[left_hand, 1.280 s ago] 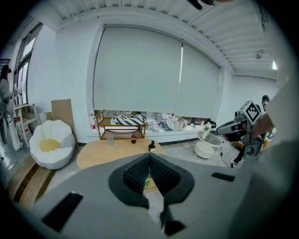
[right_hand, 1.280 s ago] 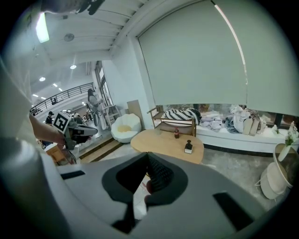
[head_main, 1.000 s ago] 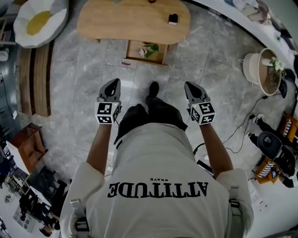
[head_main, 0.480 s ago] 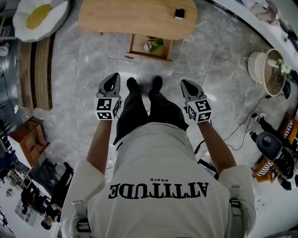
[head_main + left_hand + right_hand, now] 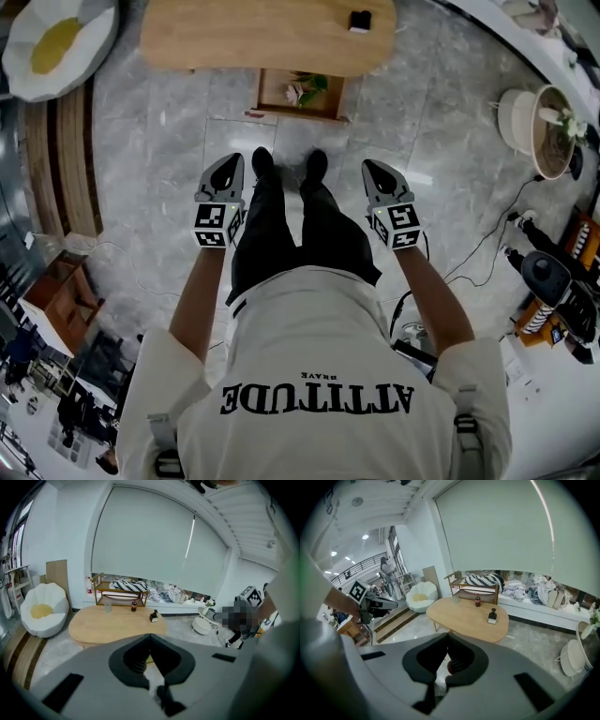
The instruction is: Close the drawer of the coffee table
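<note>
Wooden drawer stands pulled out from under the coffee table's tabletop. It is ahead of both hand-held grippers, roughly midway between them and well apart from either. Something pink and green, like a flower sprig, lies inside it. The left hand-held gripper has its jaws together with nothing between them. The right hand-held gripper likewise has its jaws closed and empty. Both point forward and downward over the grey stone floor, with the person's two black shoes between them. A small black object sits on the tabletop, beyond the right hand-held gripper. A white egg-shaped seat lies far ahead and to the left of the left hand-held gripper.
</note>
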`<move>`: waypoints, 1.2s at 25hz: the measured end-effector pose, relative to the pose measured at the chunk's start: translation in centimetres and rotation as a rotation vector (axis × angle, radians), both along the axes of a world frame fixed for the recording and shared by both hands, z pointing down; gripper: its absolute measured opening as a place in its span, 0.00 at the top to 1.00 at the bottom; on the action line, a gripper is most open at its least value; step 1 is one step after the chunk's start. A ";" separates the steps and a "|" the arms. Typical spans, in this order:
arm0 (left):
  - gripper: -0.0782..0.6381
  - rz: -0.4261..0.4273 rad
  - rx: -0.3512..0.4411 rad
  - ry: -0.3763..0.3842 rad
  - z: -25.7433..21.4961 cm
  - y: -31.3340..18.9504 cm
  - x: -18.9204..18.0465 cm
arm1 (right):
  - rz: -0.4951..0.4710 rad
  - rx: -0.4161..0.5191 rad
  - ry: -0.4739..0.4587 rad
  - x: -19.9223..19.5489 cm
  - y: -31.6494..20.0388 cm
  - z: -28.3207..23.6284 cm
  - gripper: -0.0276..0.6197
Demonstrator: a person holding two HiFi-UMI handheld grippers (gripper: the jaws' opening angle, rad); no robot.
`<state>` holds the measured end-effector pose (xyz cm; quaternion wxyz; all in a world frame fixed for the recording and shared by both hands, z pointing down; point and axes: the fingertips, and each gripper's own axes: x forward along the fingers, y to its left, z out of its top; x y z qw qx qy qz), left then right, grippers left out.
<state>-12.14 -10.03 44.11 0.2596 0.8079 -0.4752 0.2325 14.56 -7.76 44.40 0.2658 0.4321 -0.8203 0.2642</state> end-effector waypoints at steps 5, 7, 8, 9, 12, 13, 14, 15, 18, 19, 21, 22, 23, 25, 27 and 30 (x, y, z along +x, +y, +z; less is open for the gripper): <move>0.87 0.006 -0.036 0.010 3.2 -0.9 -0.7 | 0.008 -0.024 0.036 -1.5 0.0 4.0 0.93; 0.87 -0.011 -0.062 0.020 4.6 -1.4 -0.8 | -0.009 -0.043 0.059 -1.9 0.2 6.2 0.93; 0.87 -0.018 -0.069 0.021 5.3 -1.7 -0.6 | -0.017 -0.051 0.067 -2.0 0.2 7.3 0.93; 0.87 -0.022 -0.073 0.019 6.1 -2.0 -0.4 | -0.021 -0.059 0.070 -2.0 0.0 8.2 0.93; 0.87 -0.033 -0.081 0.007 8.3 -2.9 0.0 | -0.010 -0.072 0.068 -2.1 -1.0 10.2 0.93; 0.87 -0.036 -0.084 0.006 9.0 -3.1 0.0 | -0.001 -0.074 0.066 -2.2 -1.3 10.8 0.93; 0.87 -0.037 -0.086 0.003 9.6 -3.2 0.1 | 0.009 -0.076 0.065 -2.3 -1.6 11.3 0.93; 0.87 -0.036 -0.090 0.000 10.1 -3.2 0.1 | 0.020 -0.080 0.064 -2.4 -1.7 11.8 0.93; 0.87 -0.028 -0.109 -0.010 11.9 -2.8 0.3 | 0.052 -0.094 0.061 -2.5 -1.7 13.7 0.93; 0.87 -0.026 -0.116 -0.014 12.6 -2.7 0.3 | 0.061 -0.099 0.060 -2.5 -1.8 14.4 0.93; 0.87 -0.021 -0.126 -0.020 13.7 -2.7 0.4 | 0.077 -0.111 0.059 -2.4 -1.9 15.7 0.93; 0.87 -0.020 -0.130 -0.024 14.3 -2.8 0.4 | 0.083 -0.117 0.058 -2.3 -1.9 16.3 0.93; 0.87 -0.020 -0.136 -0.028 14.9 -2.8 0.4 | 0.087 -0.123 0.057 -2.4 -1.8 16.9 0.93; 0.87 -0.022 -0.146 -0.036 16.3 -2.9 0.2 | 0.092 -0.134 0.057 -2.4 -1.8 18.3 0.93; 0.87 -0.023 -0.154 -0.039 17.9 -3.2 0.2 | 0.098 -0.143 0.060 -2.3 -1.8 19.9 0.93; 0.87 -0.023 -0.164 -0.044 20.3 -3.3 0.2 | 0.118 -0.158 0.065 -2.2 -1.7 22.3 0.93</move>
